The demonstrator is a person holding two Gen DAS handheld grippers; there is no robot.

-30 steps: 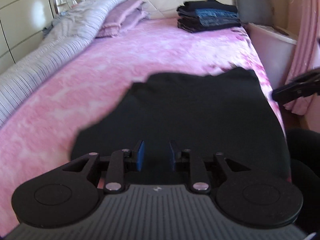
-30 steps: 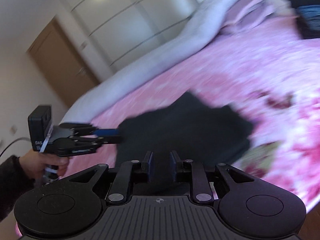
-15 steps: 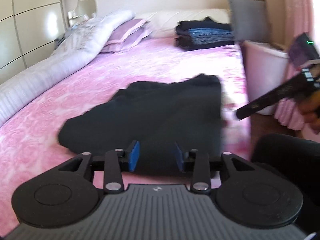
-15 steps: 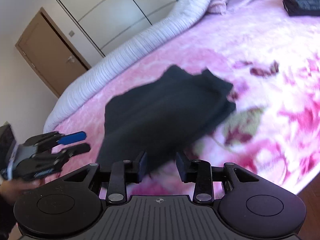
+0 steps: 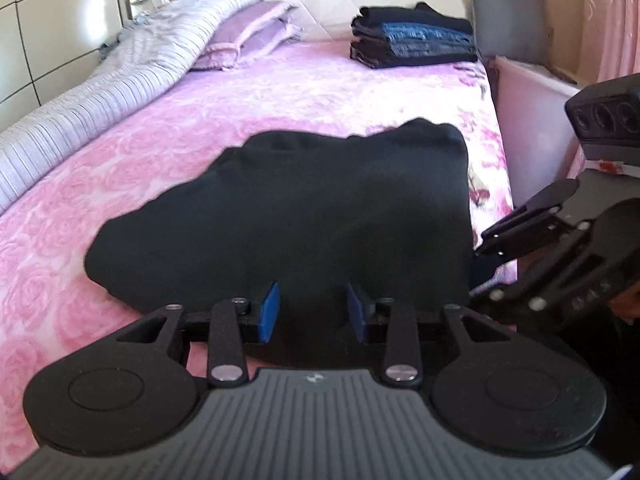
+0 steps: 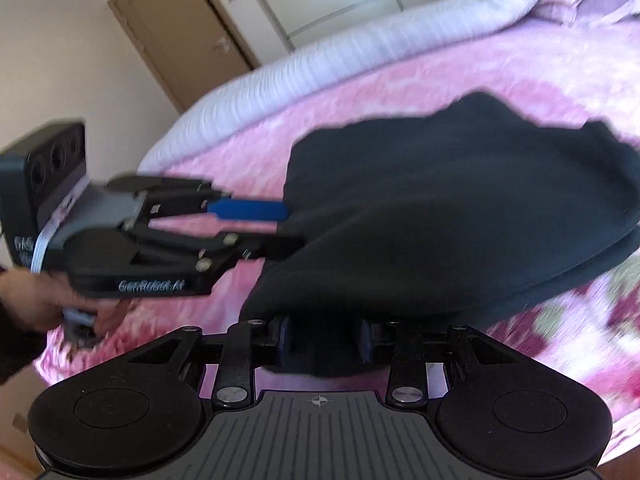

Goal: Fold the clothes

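A folded black garment (image 5: pixel 320 208) lies on the pink bed cover (image 5: pixel 120 184) near the bed's near right corner; it also shows in the right wrist view (image 6: pixel 460 216). My left gripper (image 5: pixel 312 312) is open, its blue pads either side of the garment's near edge. In the right wrist view the left gripper (image 6: pixel 276 224) reaches the garment's left edge. My right gripper (image 6: pixel 324 340) is open with the garment's near edge between its fingers. In the left wrist view the right gripper (image 5: pixel 480 256) sits at the garment's right edge.
A stack of folded dark and blue clothes (image 5: pixel 416 42) sits at the head of the bed. A striped duvet (image 5: pixel 100 92) and lilac pillows (image 5: pixel 248 32) lie along the left. A white nightstand (image 5: pixel 536 120) and pink curtain (image 5: pixel 608 20) stand right. A brown door (image 6: pixel 180 32) stands beyond.
Both grippers have moved in to the garment's near edge and opened wider. The right gripper has come close beside the left one.
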